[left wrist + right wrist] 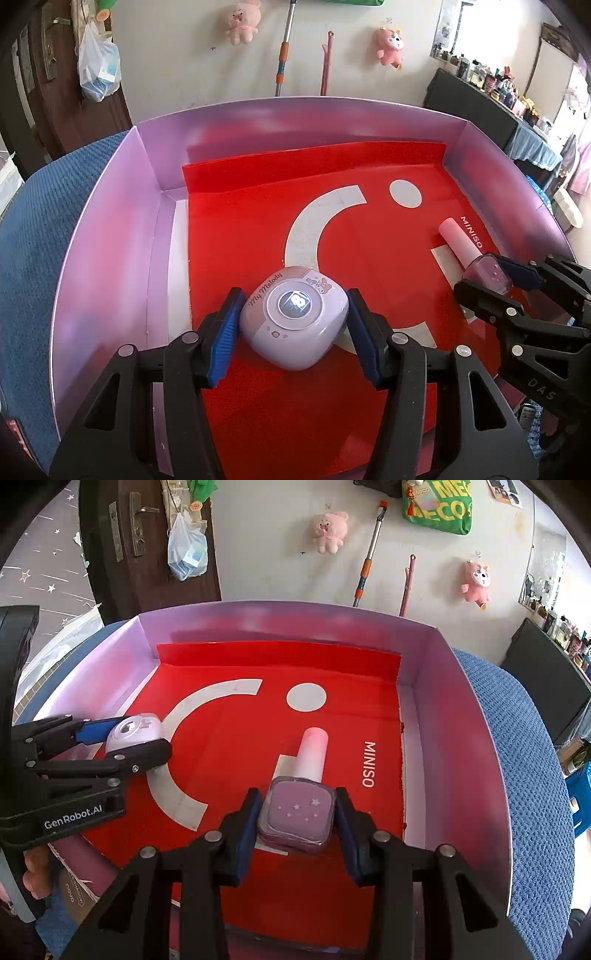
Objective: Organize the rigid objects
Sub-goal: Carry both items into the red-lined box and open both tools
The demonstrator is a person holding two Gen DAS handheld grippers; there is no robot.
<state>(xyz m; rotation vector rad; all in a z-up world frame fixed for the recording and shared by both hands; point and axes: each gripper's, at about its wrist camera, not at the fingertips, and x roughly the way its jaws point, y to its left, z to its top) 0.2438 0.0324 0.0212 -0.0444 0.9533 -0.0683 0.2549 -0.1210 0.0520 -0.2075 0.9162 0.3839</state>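
Observation:
A lilac "My Melody" case [293,326] lies on the red Miniso sheet [258,240] inside a shallow lilac box [110,229]. My left gripper [291,332] brackets the case, its blue pads [223,341] touching the case's sides. A purple nail polish bottle [297,814] with a pink cap lies on the sheet at the right. My right gripper [297,827] straddles the bottle, pads at or just off its sides. The bottle [484,271] and right gripper [496,282] show in the left wrist view; the case [133,733] and left gripper [129,738] show in the right wrist view.
The box [461,738] sits on a blue knitted cloth [532,775]. A plastic bag [186,550] hangs on a dark door behind. Plush toys [328,531] and mop handles [367,561] are against the back wall. A cluttered dark shelf [480,96] stands at the right.

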